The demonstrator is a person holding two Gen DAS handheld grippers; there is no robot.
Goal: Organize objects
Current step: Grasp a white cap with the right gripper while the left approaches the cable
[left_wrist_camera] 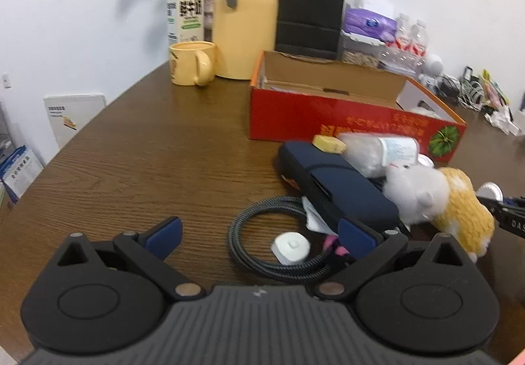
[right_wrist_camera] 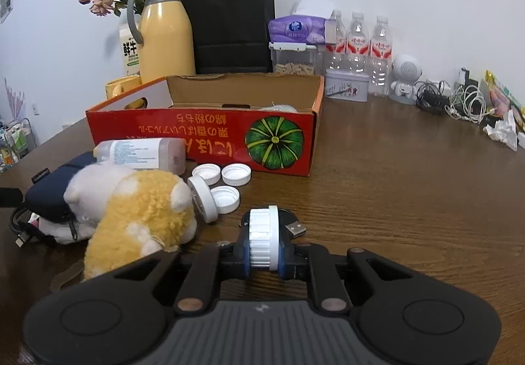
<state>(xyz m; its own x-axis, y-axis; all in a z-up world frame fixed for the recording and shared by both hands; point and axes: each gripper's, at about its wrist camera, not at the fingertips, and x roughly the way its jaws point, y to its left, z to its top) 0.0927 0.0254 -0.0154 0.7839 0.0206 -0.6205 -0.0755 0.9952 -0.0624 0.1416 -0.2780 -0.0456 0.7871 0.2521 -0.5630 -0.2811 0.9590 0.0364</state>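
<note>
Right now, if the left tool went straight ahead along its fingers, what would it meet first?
Probably the coiled braided cable and the white puck inside it, just ahead of the open left tool; depth is uncertain.

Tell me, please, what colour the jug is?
Yellow jug, grey handle; right wrist view.

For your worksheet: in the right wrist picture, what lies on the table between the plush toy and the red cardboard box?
Right wrist view: between the plush toy and the red box lie a fallen plastic bottle and four loose white caps.
</note>
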